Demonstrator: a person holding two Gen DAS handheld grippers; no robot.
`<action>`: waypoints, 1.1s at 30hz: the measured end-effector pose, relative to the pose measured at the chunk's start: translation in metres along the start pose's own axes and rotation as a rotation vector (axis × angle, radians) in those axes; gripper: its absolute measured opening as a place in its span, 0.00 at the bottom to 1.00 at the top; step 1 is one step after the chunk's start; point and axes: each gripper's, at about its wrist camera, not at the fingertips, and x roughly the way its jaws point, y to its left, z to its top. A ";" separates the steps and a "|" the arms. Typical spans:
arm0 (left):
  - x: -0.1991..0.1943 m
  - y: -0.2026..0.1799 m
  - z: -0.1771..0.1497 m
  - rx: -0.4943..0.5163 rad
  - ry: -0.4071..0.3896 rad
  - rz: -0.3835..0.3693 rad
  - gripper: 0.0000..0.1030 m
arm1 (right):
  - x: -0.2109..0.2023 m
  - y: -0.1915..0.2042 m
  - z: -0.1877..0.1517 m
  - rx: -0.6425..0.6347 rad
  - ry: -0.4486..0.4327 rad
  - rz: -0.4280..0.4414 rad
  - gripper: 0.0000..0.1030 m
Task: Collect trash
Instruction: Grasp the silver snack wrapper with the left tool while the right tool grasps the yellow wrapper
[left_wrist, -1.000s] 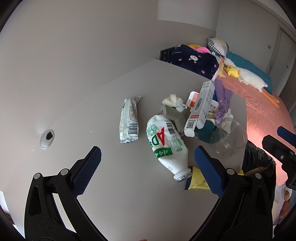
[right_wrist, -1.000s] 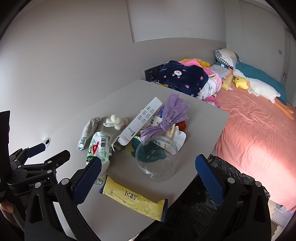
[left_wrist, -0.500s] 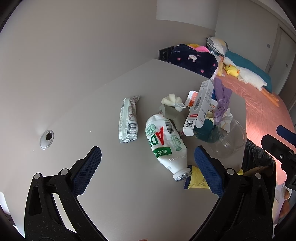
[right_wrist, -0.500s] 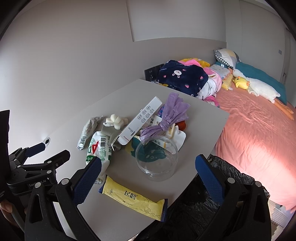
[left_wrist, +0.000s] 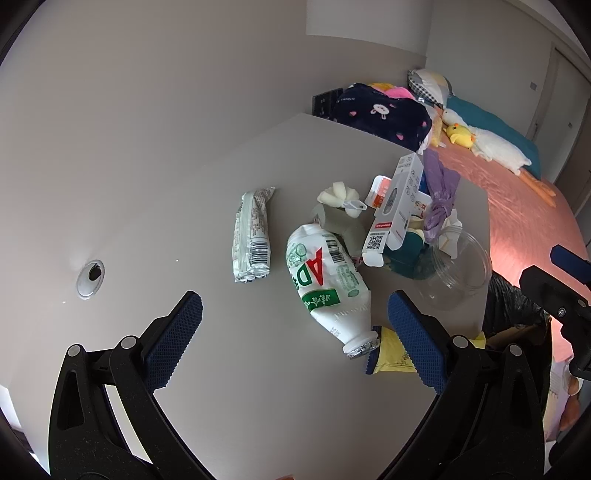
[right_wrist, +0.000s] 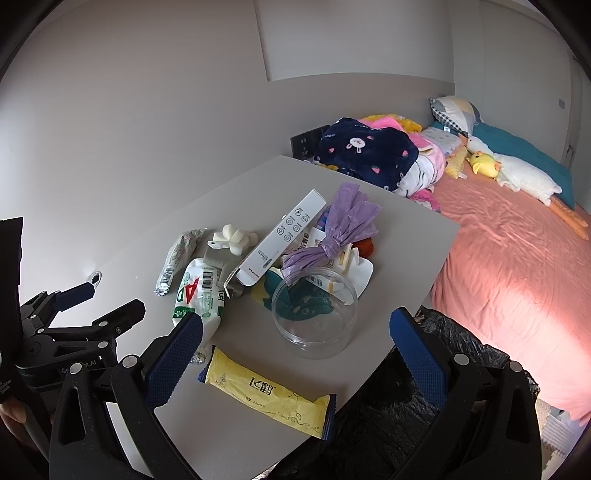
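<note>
Bedroom worktop (right_wrist: 406, 236), trash heaped mid-frame: bottle (left_wrist: 325, 280), yellow wrapper (right_wrist: 266, 387), clear tub (right_wrist: 314, 314). Bin bag (right_wrist: 399, 402) waits lower right. I hold both grippers (left_wrist: 293, 328) (right_wrist: 295, 350) above, fingers apart, empty.

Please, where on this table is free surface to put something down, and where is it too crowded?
Free: the table between the cable hole and the silver wrapper, and the far corner behind the white box. Crowded: from the crushed bottle to the clear tub and yellow packet.
</note>
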 end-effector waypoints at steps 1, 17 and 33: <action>0.000 0.001 0.000 -0.001 -0.001 0.001 0.94 | 0.002 0.000 -0.001 -0.002 0.007 0.012 0.98; 0.022 0.023 -0.001 -0.055 0.041 -0.004 0.94 | 0.027 0.017 -0.027 -0.099 0.169 0.157 0.98; 0.065 0.052 0.013 -0.106 0.092 -0.019 0.94 | 0.074 0.036 -0.050 -0.214 0.302 0.161 0.88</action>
